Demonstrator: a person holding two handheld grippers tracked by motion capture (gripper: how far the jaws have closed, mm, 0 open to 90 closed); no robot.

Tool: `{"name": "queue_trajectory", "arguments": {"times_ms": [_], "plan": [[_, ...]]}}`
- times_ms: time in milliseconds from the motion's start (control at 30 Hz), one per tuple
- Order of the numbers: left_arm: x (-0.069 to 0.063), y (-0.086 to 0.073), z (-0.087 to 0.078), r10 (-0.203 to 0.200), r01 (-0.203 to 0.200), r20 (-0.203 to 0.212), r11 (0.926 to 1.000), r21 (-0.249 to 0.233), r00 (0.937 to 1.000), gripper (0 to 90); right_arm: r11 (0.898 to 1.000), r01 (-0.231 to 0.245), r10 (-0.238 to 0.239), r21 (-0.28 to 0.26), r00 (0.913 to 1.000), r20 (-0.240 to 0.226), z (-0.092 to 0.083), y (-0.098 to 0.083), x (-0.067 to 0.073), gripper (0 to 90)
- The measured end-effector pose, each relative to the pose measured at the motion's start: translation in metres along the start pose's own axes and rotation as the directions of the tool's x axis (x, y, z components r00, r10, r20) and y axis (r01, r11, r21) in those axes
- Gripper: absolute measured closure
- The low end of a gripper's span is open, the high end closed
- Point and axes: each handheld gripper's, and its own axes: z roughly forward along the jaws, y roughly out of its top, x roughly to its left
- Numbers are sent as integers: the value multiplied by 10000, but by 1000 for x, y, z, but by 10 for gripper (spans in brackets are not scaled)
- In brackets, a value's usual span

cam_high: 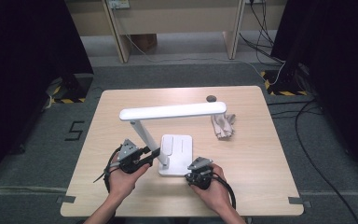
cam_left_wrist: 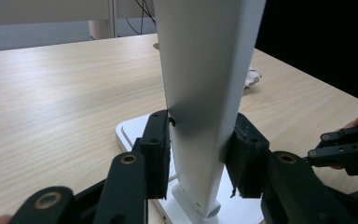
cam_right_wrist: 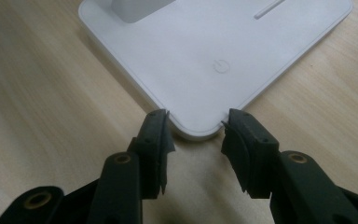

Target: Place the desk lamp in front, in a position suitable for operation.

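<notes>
Two grippers work a white desk lamp (cam_high: 175, 140) near the table's (cam_high: 261, 186) front edge. The left gripper (cam_left_wrist: 198, 154) is clamped on the lamp's arm (cam_left_wrist: 205, 93); the right gripper (cam_right_wrist: 196, 135) stands apart, straddling a corner of the base (cam_right_wrist: 205, 56). Risk: the base may tip or slide, being unsecured. No containers present.

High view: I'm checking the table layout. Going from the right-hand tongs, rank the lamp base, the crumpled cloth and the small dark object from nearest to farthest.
1. Lamp base: right at the right tongs, at its near corner.
2. Crumpled cloth: farther back, on the table's right.
3. Small dark object: by the far edge, behind the lamp head.
</notes>
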Motion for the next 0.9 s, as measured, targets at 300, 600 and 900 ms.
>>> {"name": "queue_trajectory", "arguments": {"times_ms": [300, 600, 900], "plan": [[4, 3, 5, -47, 46, -143, 10000, -14, 9999, 624, 9998, -111, 111, -151, 9999, -27, 6, 4, -9, 591], [7, 4, 9, -73, 73, -185, 10000, 12, 9998, 629, 9995, -134, 135, -279, 9999, 36, 9, 5, -11, 594], [9, 2, 0, -28, 29, 21, 9996, -264, 10000, 517, 9939, -696, 679, -850, 9974, -224, -3, -1, -15, 544]]}}
